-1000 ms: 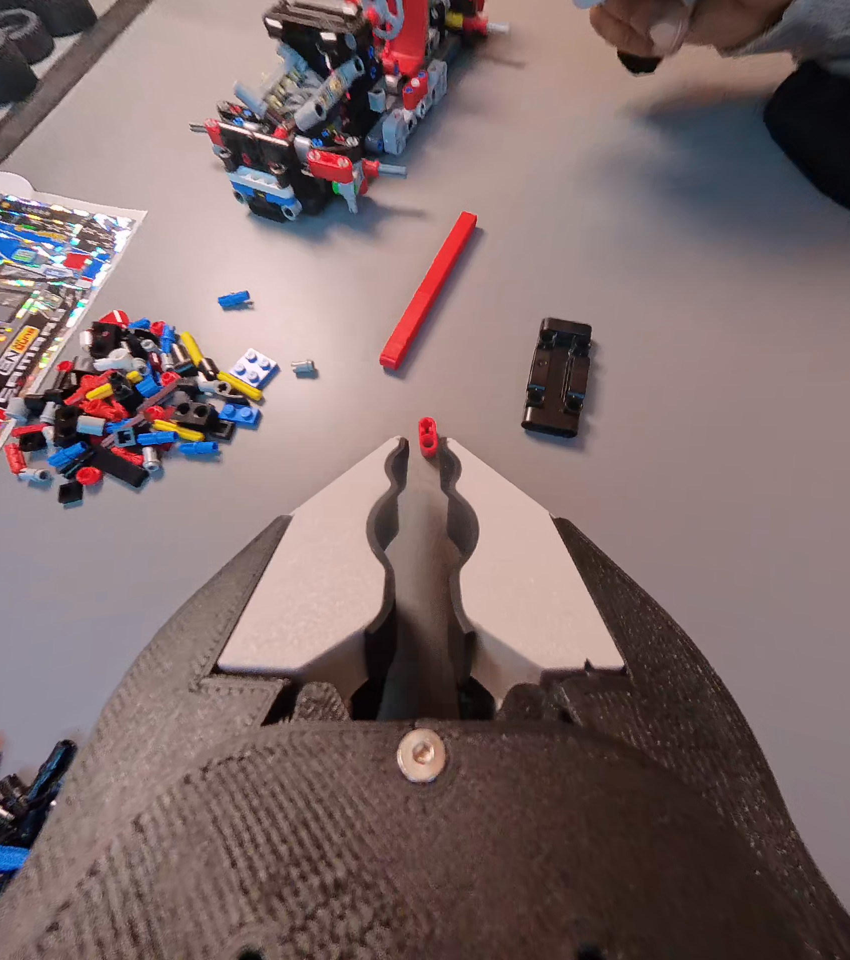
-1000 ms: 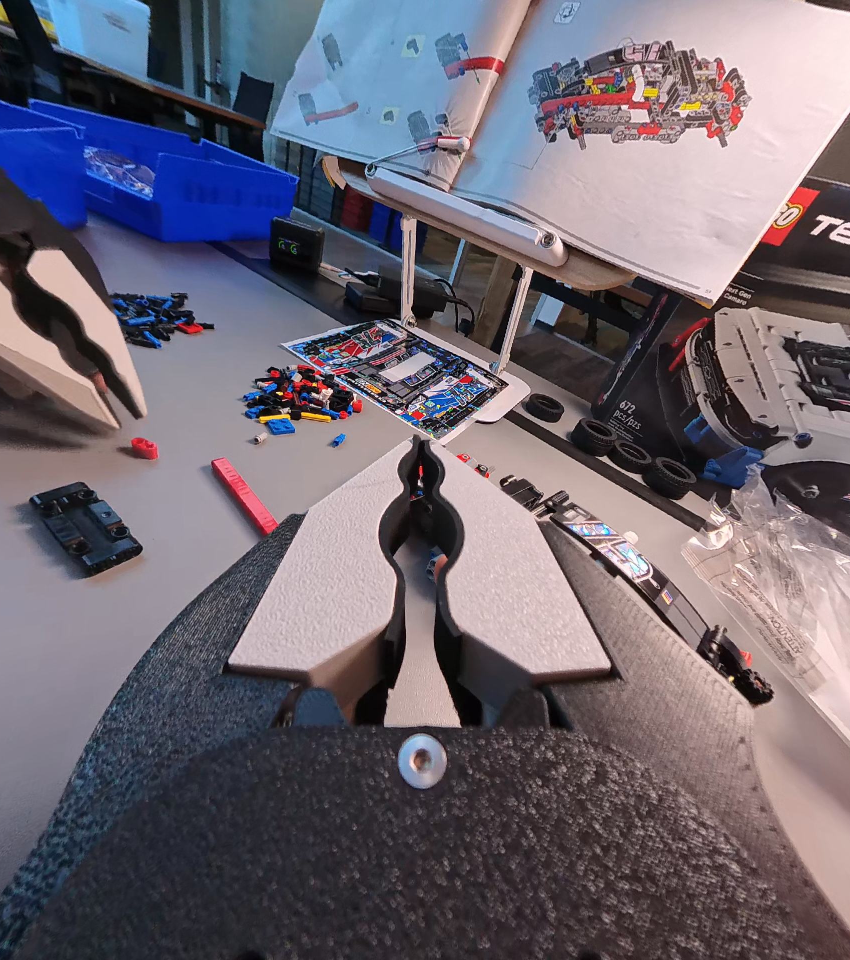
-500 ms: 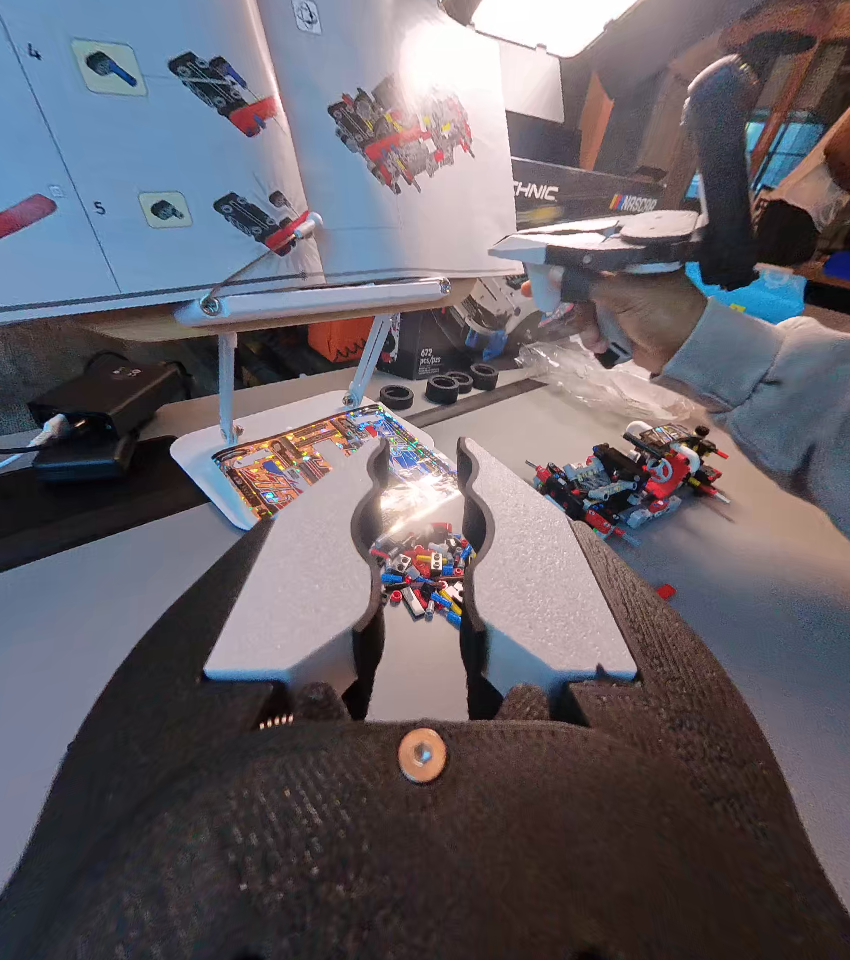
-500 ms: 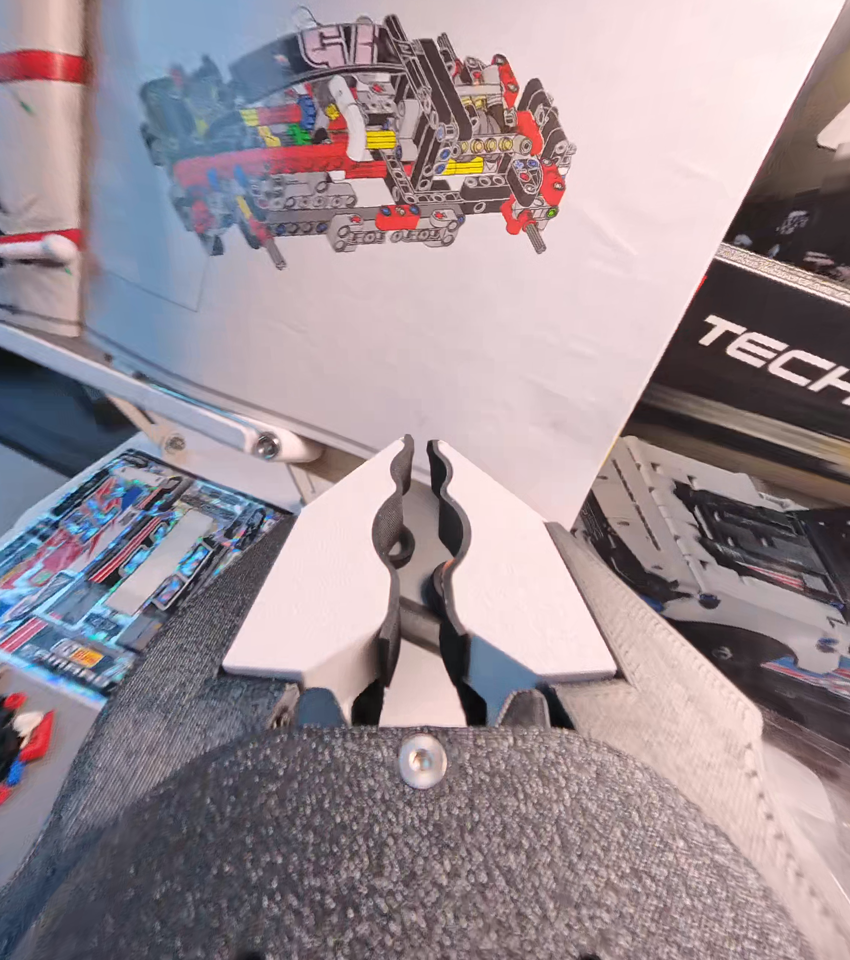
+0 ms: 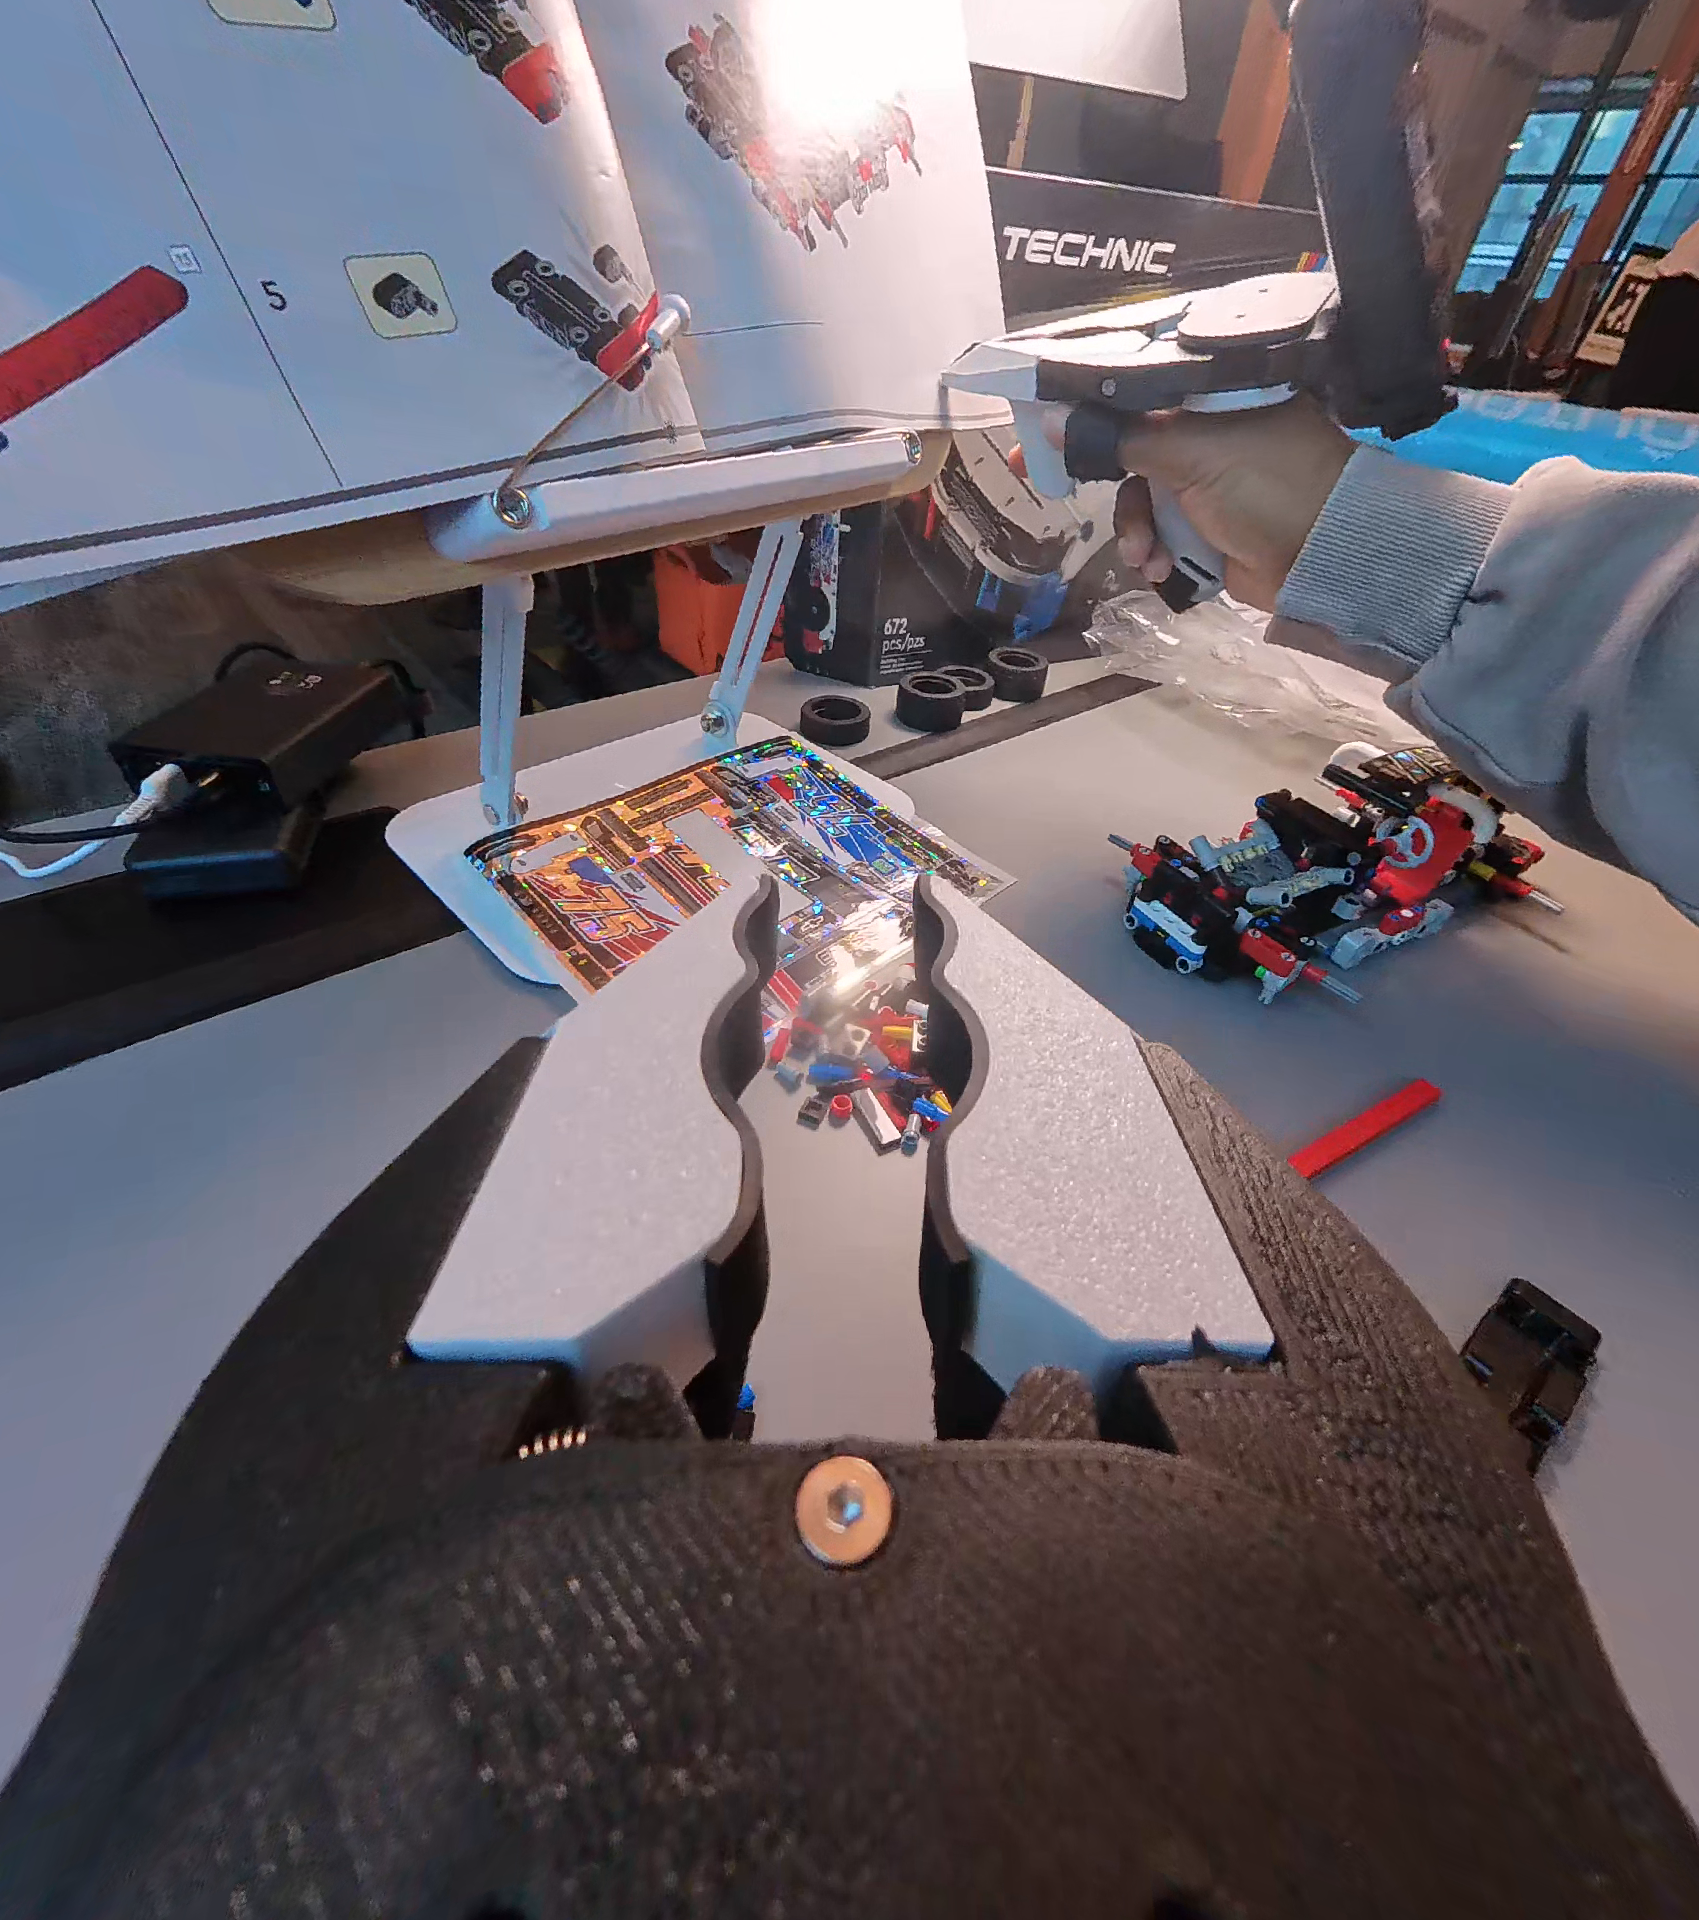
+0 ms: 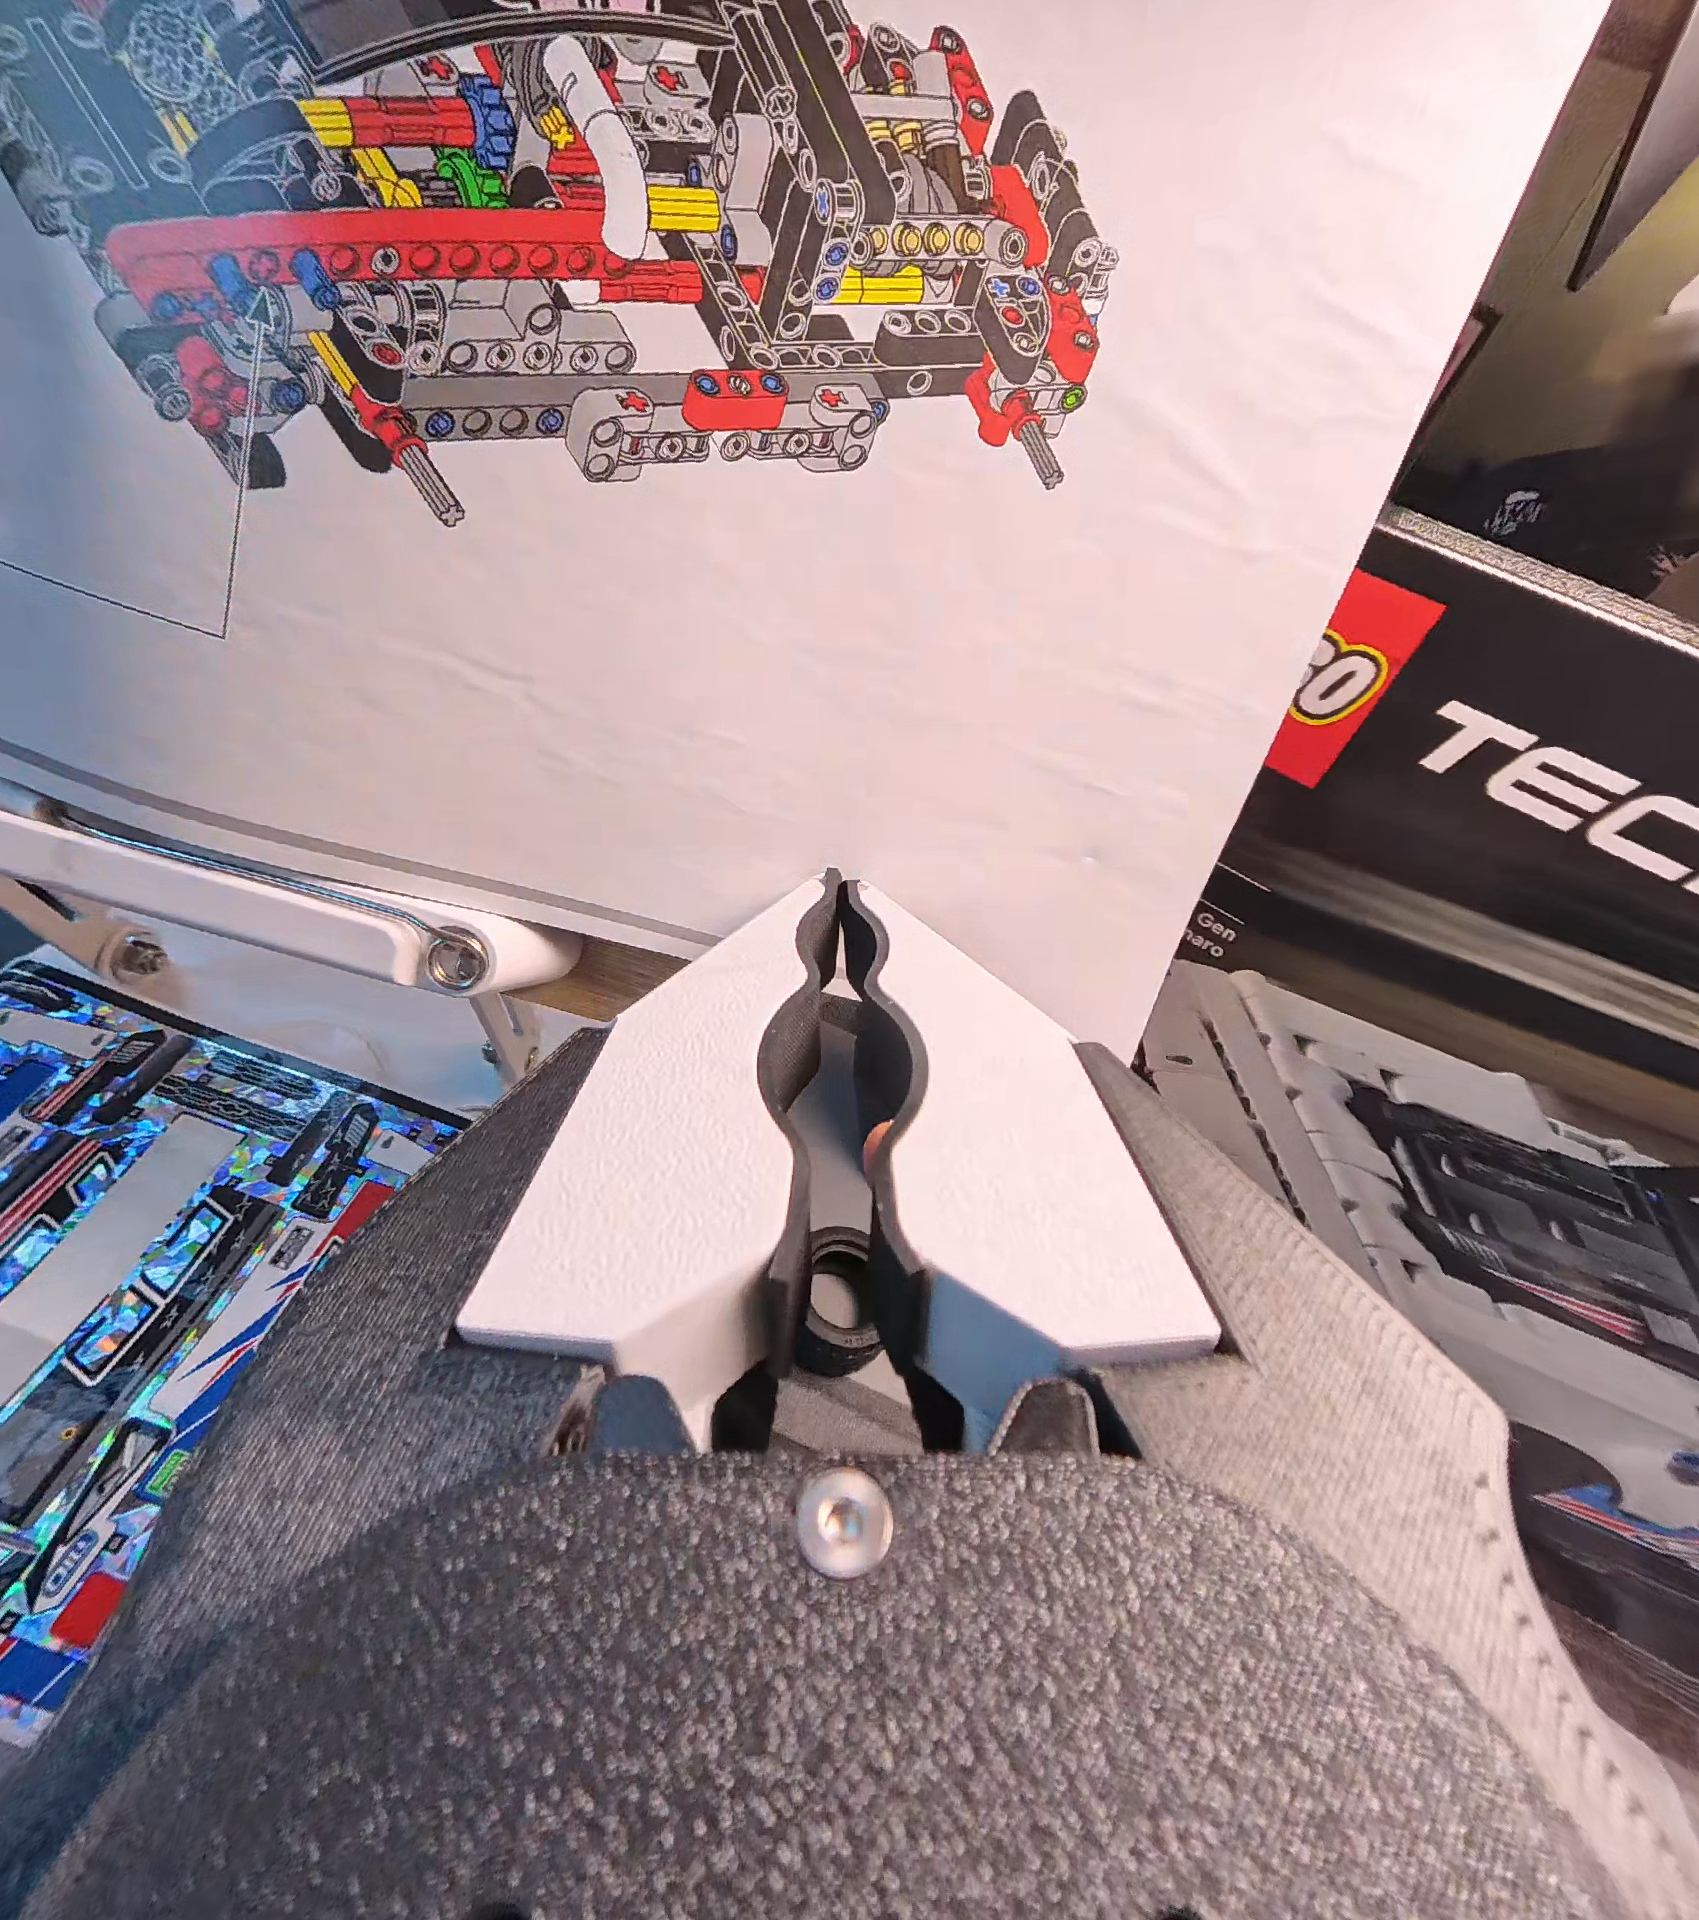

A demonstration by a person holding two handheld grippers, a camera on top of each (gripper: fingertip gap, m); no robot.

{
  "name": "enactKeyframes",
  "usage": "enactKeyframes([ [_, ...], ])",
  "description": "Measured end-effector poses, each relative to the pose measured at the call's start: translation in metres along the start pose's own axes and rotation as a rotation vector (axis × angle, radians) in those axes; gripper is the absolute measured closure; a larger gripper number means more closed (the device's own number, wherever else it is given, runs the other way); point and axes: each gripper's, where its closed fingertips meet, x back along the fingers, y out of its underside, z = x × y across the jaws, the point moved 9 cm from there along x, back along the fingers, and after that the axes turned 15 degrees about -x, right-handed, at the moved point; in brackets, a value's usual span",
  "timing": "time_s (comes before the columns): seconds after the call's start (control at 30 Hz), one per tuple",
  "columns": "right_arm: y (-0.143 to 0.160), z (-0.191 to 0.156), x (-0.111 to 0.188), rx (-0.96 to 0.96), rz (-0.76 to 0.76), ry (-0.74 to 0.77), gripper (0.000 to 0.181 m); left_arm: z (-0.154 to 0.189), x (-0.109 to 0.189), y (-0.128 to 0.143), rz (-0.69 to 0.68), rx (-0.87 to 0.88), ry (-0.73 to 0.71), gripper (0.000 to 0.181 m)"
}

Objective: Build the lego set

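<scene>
My left gripper [image 5: 847,902] is open and empty, held above the grey table [image 5: 201,1195]. A pile of small loose pieces [image 5: 855,1086] shows between its fingers. The partly built red and black car [image 5: 1323,894] stands to the right, with a long red beam [image 5: 1364,1127] and a black piece [image 5: 1531,1351] nearer. My right gripper [image 6: 837,891] is shut, its tips against the lower edge of the open instruction booklet [image 6: 720,675]. In the left wrist view a hand holds it [image 5: 964,379] at the booklet's lower right corner.
The booklet rests on a white stand [image 5: 720,488] over a shiny sticker sheet [image 5: 720,842]. Black tyres [image 5: 928,696], the set's box [image 6: 1551,790], a plastic bag [image 5: 1219,655] and a black power adapter [image 5: 253,727] lie along the back.
My left gripper lifted from a small red piece on the table, now faces the booklet and has opened wider. My right gripper swung up to the booklet page and closed.
</scene>
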Motion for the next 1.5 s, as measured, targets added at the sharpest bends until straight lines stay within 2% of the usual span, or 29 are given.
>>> enactKeyframes([
  [0.17,-0.003,-0.001,0.003,0.014,-0.001,-0.006,0.179,0.003,-0.001,0.003,-0.011,-0.002,0.005,0.157],
  [0.3,-0.023,-0.002,0.052,0.02,0.147,-0.073,0.17,0.007,0.003,0.005,-0.02,-0.03,0.004,0.156],
  [0.4,-0.047,0.014,0.094,0.083,0.235,-0.064,0.169,0.009,0.001,0.009,-0.033,-0.056,0.011,0.157],
  [0.5,-0.074,0.03,0.11,0.099,0.231,-0.068,0.169,0.014,-0.006,0.011,-0.033,-0.046,0.035,0.158],
  [0.6,-0.105,0.03,0.095,0.161,0.269,0.001,0.165,0.02,-0.012,0.011,-0.028,-0.067,0.046,0.158],
  [0.7,-0.135,0.023,0.061,0.265,0.354,0.149,0.166,0.025,-0.01,0.01,-0.022,-0.095,0.04,0.159],
  [0.8,-0.154,0.02,0.028,0.265,0.351,0.254,0.163,0.026,-0.004,0.01,-0.019,-0.111,0.028,0.16],
  [0.9,-0.163,0.01,0.013,0.263,0.376,0.29,0.17,0.024,0.0,0.008,-0.011,-0.116,0.019,0.16],
  [1.17,-0.194,-0.019,-0.011,0.307,0.376,0.269,0.171,0.024,0.0,0.011,-0.017,-0.126,0.033,0.161],
  [1.23,-0.194,-0.023,-0.013,0.289,0.342,0.237,0.168,0.025,0.0,0.011,-0.021,-0.137,0.036,0.161],
  [1.33,-0.173,-0.031,0.003,0.269,0.326,0.15,0.167,0.025,0.001,0.011,-0.018,-0.144,0.033,0.161],
  [1.4,-0.148,-0.044,0.032,0.224,0.348,0.048,0.166,0.023,0.002,0.01,-0.012,-0.145,0.025,0.161],
  [1.5,-0.103,-0.063,0.092,0.14,0.366,-0.104,0.167,0.019,0.005,0.008,-0.001,-0.135,0.007,0.161],
])
